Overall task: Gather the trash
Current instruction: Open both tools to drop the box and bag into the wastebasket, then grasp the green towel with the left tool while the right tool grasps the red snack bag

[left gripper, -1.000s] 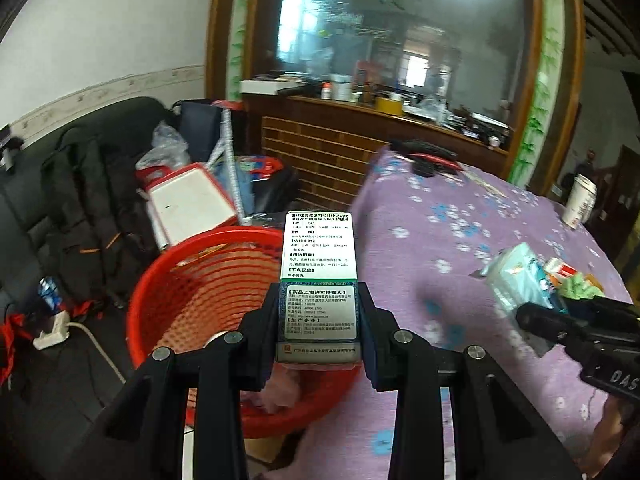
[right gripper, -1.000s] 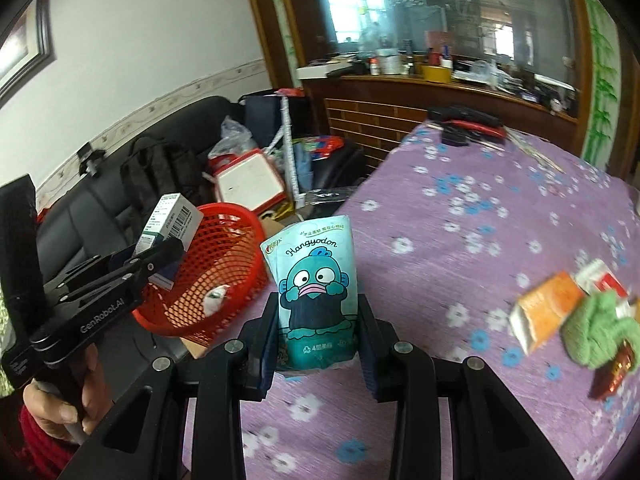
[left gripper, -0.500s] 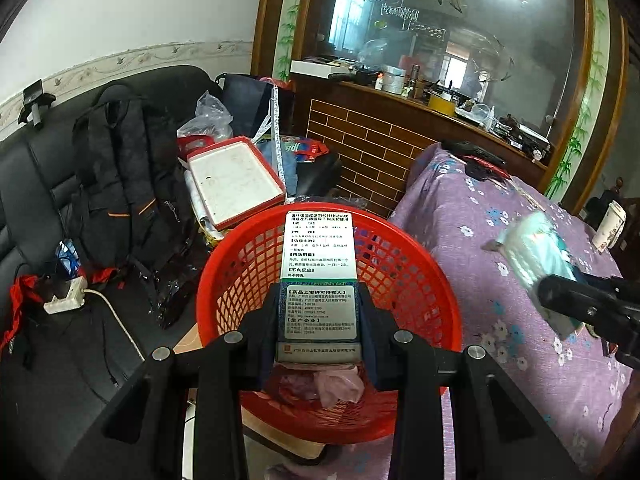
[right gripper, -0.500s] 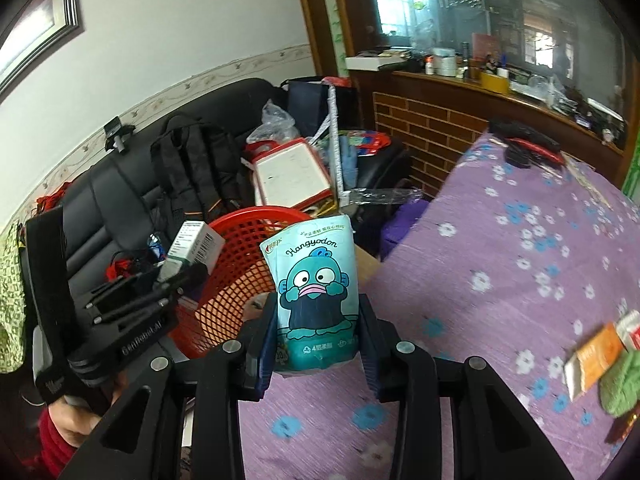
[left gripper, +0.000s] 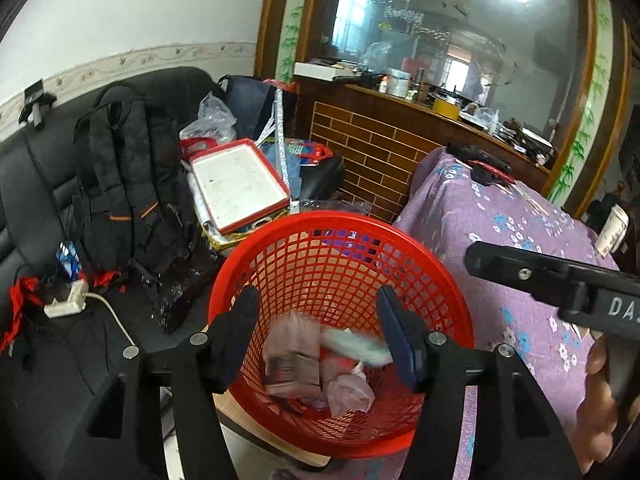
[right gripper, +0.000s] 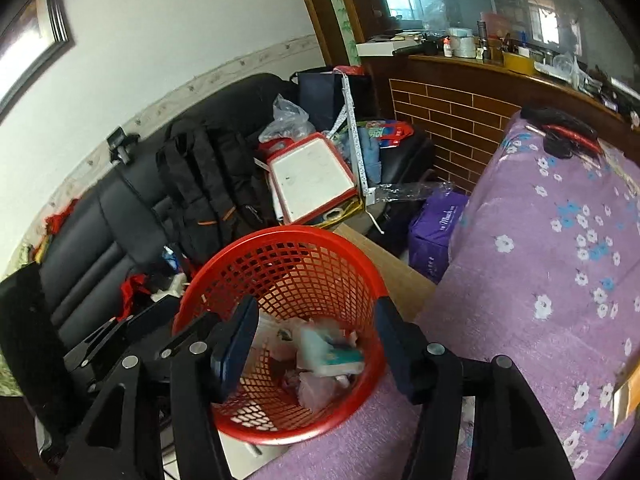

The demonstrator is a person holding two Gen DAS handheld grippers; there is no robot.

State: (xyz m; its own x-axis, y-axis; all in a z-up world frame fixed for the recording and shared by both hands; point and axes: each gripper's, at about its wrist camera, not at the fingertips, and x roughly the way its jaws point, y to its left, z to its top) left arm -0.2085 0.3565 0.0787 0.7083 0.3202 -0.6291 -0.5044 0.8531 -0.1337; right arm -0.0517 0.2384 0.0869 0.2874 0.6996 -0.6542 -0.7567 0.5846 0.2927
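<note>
While both jaws have just been opening and grip nothing, left gripper point(left gripper: 316, 328) and right gripper point(right gripper: 316, 336) hang spread over the red basket point(right gripper: 224, 276) at lower centre, teal packet point(right gripper: 332, 354) lying inside among trash.

The trash point(left gripper: 320, 356) at the bottom of the red basket point(left gripper: 440, 276) is motion-blurred, its items indistinct. A hand point(left gripper: 600, 412) is cut off at the lower right edge. Small items on the far tabletop point(right gripper: 500, 56) are too small to tell.
</note>
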